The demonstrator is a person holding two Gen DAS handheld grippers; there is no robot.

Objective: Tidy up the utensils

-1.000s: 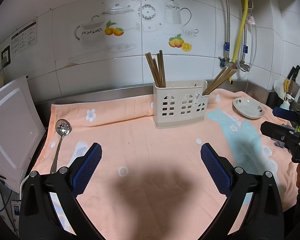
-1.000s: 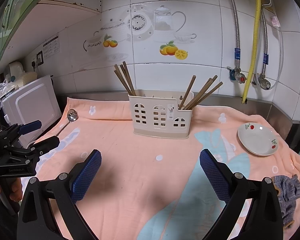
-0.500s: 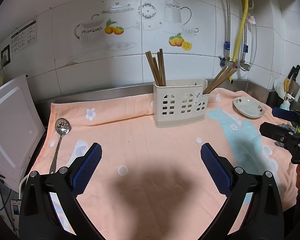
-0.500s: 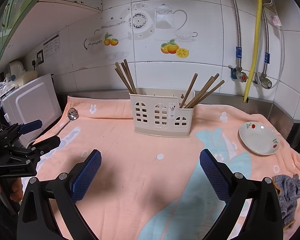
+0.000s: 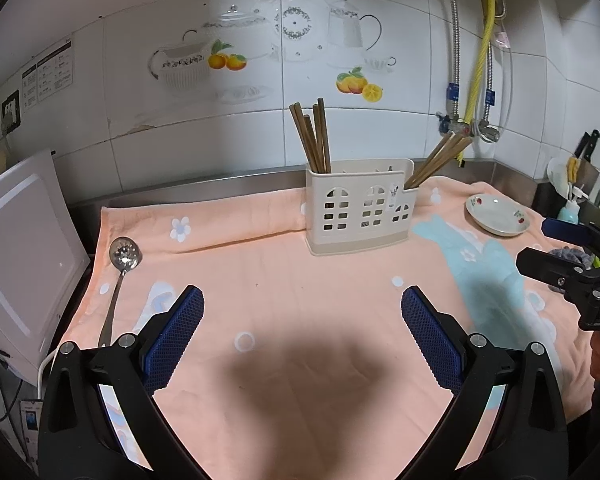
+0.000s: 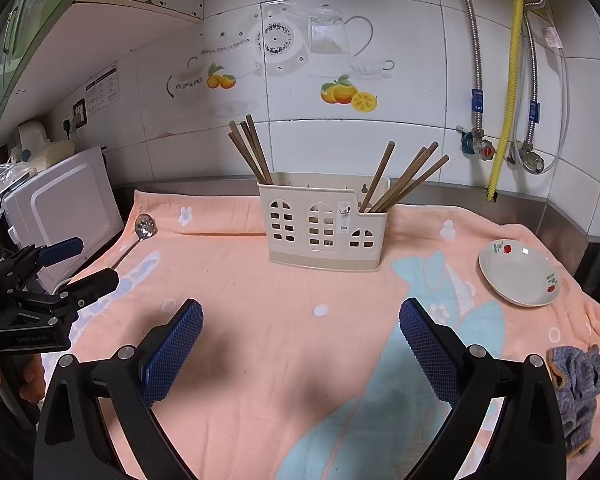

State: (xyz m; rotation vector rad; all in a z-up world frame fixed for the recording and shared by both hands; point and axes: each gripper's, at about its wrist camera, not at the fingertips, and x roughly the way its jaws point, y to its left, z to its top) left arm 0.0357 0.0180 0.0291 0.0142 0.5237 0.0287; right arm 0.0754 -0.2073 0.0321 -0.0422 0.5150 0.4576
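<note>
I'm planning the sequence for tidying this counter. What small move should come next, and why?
Probably move the left gripper left toward the slotted spoon. It is the only utensil lying loose on the towel; the chopsticks already stand in the holder. Both grippers are open and empty, and the spoon lies on the left side.

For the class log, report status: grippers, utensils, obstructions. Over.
Left gripper open, empty. Right gripper open, empty. Slotted spoon lies loose on towel; chopsticks in caddy. Nothing blocking spoon.

Left black gripper with blue pads [image 5: 302,334] hovers, jaws spread wide; right black blue-padded gripper [image 6: 301,335] hovers alongside, equally wide and empty.
</note>
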